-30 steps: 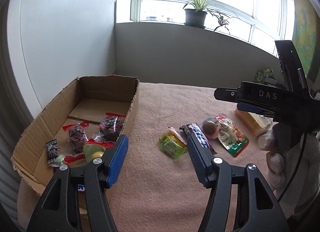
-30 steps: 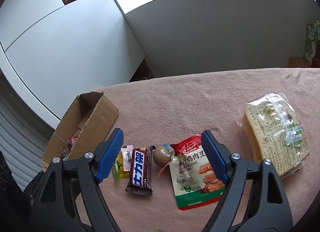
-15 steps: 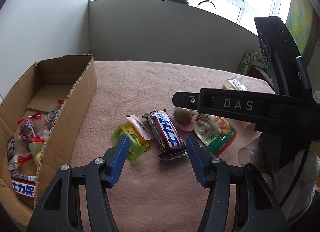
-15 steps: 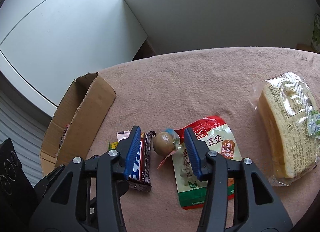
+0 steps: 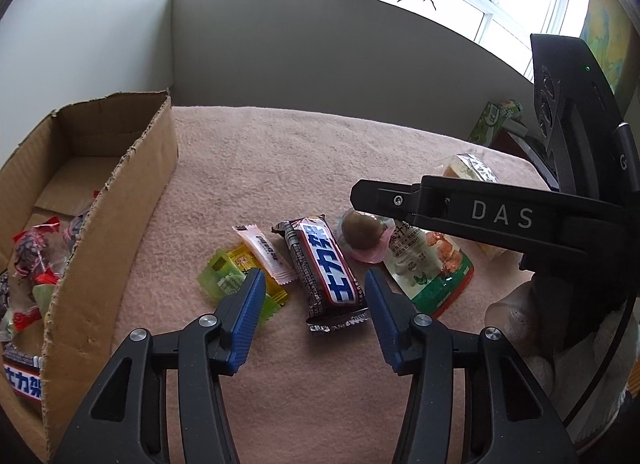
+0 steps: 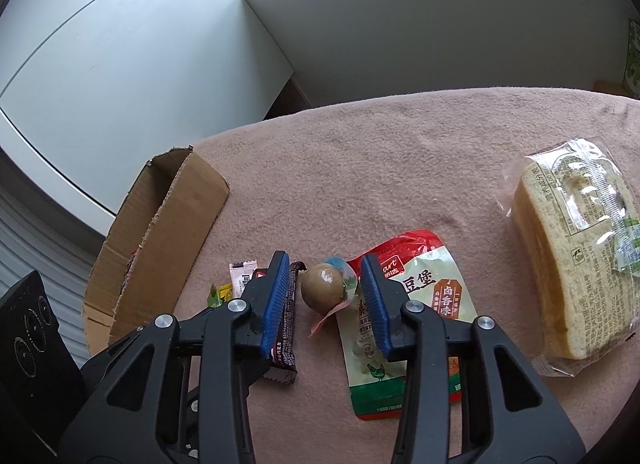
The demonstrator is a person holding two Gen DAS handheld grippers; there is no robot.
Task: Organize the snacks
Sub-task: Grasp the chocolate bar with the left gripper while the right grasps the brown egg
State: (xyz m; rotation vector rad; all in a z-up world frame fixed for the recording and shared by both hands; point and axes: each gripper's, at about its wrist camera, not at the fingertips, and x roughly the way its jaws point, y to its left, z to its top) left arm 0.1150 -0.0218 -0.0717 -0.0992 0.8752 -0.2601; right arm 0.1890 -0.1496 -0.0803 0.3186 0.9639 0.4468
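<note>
My left gripper (image 5: 314, 304) is open and empty, its fingers either side of a dark chocolate bar (image 5: 324, 268) on the pink cloth. Next to the bar lie a pink-white candy (image 5: 266, 254), a green-yellow sachet (image 5: 236, 280), a wrapped brown egg (image 5: 360, 229) and a red-green pouch (image 5: 432, 268). My right gripper (image 6: 324, 296) is open and empty, its fingers either side of the egg (image 6: 323, 290), between the bar (image 6: 286, 328) and the pouch (image 6: 404, 328). The cardboard box (image 5: 108, 232) at left holds several wrapped snacks.
A bagged loaf of bread (image 6: 576, 252) lies at the right on the pink cloth (image 6: 360, 167). A green carton (image 5: 494, 119) stands at the far right edge. The box (image 6: 160, 240) stands at the cloth's left end. A grey wall runs behind the table.
My left gripper has swung right from the box to over the chocolate bar. My right gripper has narrowed and moved forward to straddle the egg.
</note>
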